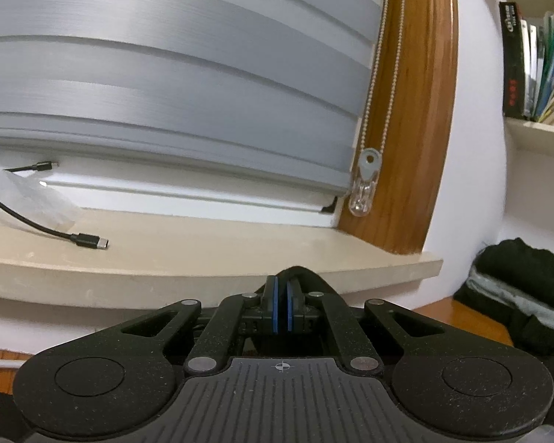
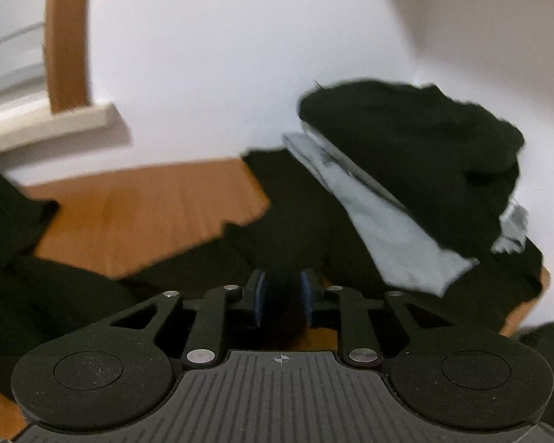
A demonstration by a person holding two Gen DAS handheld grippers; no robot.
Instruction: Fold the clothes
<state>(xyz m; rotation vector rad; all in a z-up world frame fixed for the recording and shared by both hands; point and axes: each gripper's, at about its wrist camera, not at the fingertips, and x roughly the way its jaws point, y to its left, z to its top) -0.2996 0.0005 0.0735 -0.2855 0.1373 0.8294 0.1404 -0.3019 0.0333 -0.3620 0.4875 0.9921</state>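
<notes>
My left gripper point(image 1: 283, 295) is shut, and a fold of black cloth point(image 1: 300, 271) pokes out around its blue pads. It is held up in front of the window sill. In the right wrist view a black garment point(image 2: 203, 269) lies spread over the wooden surface point(image 2: 147, 206). My right gripper point(image 2: 282, 293) hangs just above it with its jaws partly apart; dark cloth shows in the gap, blurred. Behind it, against the white wall, is a stack with a black folded piece point(image 2: 424, 140) on a light grey one point(image 2: 387, 229). The same stack point(image 1: 517, 288) shows at the right of the left wrist view.
A beige window sill point(image 1: 203, 254) carries a black USB cable point(image 1: 88, 240) under grey blinds point(image 1: 166, 85). A bead chain point(image 1: 384, 74) hangs along the wooden frame. A white bookshelf point(image 1: 535, 55) stands at the upper right.
</notes>
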